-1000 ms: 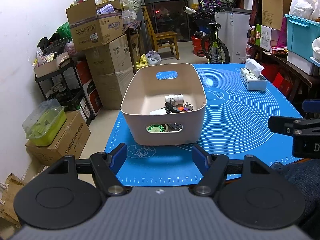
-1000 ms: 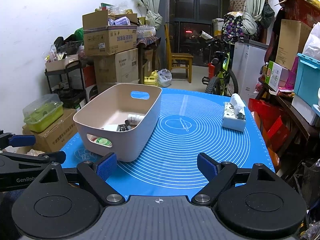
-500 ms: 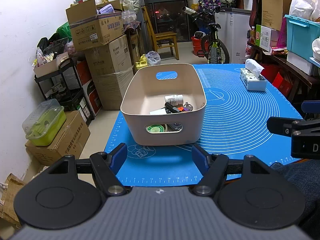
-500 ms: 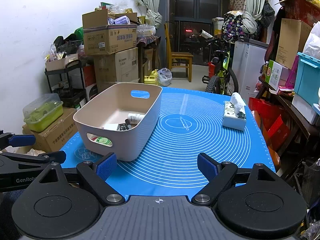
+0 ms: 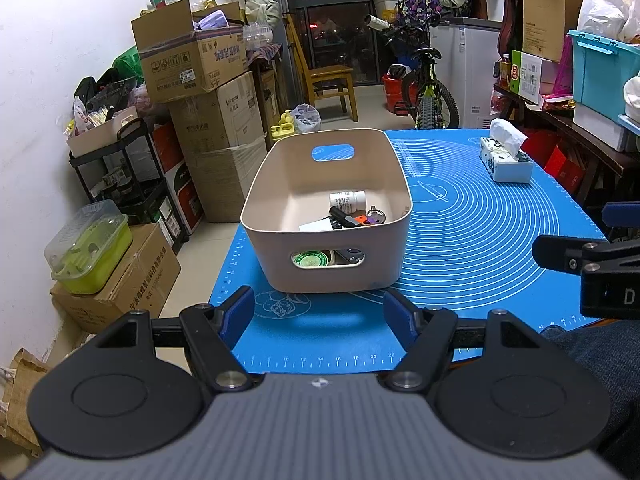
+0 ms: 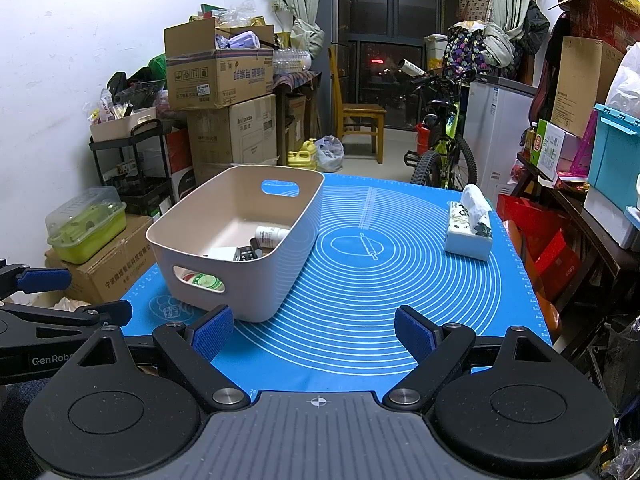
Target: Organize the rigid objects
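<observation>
Centre of frame: beige bin [image 5: 326, 216] is sitting on the blue mat [image 5: 472, 240], holding a white bottle [image 5: 347, 200], keys [image 5: 370, 217] and other small items.
Left gripper [image 5: 319, 312]: hovering wide apart, gripping nothing.
Right gripper [image 6: 314, 332]: also spread wide, gripping nothing.
Risk: a reach from the lower edge is likely nudging the bin's near wall.
Hidden: items under the near rim are showing only through the handle slot.

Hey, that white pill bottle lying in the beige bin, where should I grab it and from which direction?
Grip the white pill bottle across the middle of its round body, coming straight down from above. It lies on its side on the floor of the bin, whose tall walls block any sideways approach. Set the jaws across its width; the keys and other small items crowd its near side.
</observation>
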